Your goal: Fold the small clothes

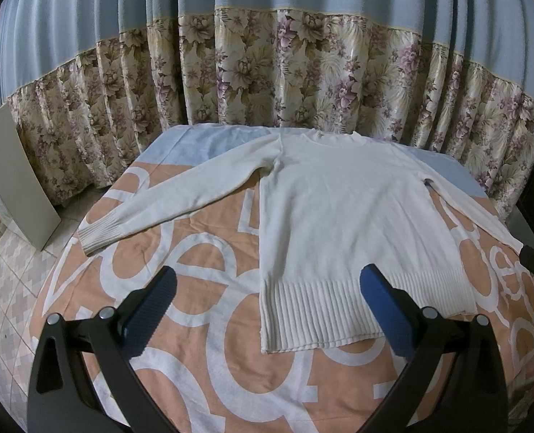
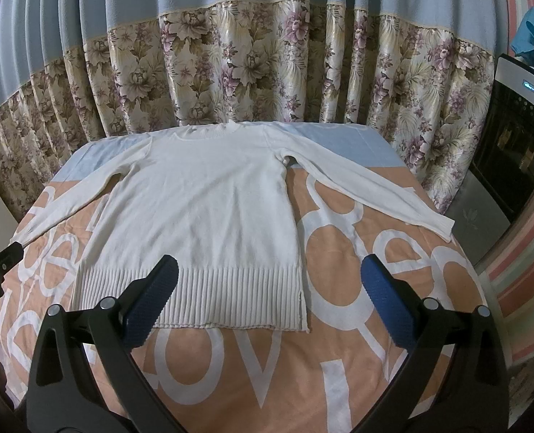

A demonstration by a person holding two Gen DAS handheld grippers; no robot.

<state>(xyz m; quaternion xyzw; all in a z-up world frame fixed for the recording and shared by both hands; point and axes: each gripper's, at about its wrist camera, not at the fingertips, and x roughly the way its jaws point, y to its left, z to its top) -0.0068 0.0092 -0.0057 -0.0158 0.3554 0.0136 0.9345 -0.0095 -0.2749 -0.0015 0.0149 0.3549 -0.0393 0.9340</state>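
A white knitted sweater (image 1: 339, 209) (image 2: 202, 209) lies flat and face up on the table, neckline at the far edge, ribbed hem toward me, both sleeves spread outward. My left gripper (image 1: 267, 278) hovers open over the hem's left corner, nothing between its blue pads. My right gripper (image 2: 270, 274) hangs open above the hem's right corner, also holding nothing. The left sleeve cuff (image 1: 97, 234) rests near the table's left edge; the right sleeve cuff (image 2: 443, 227) reaches the right edge. Part of the other gripper shows at the edge of each view.
The table wears an orange cover with big white letters (image 1: 202, 342) (image 2: 339, 342) and a pale blue band at the back. A floral and blue curtain (image 1: 267, 54) hangs right behind. A white board (image 1: 14, 176) leans at left; a dark appliance (image 2: 519, 137) stands at right.
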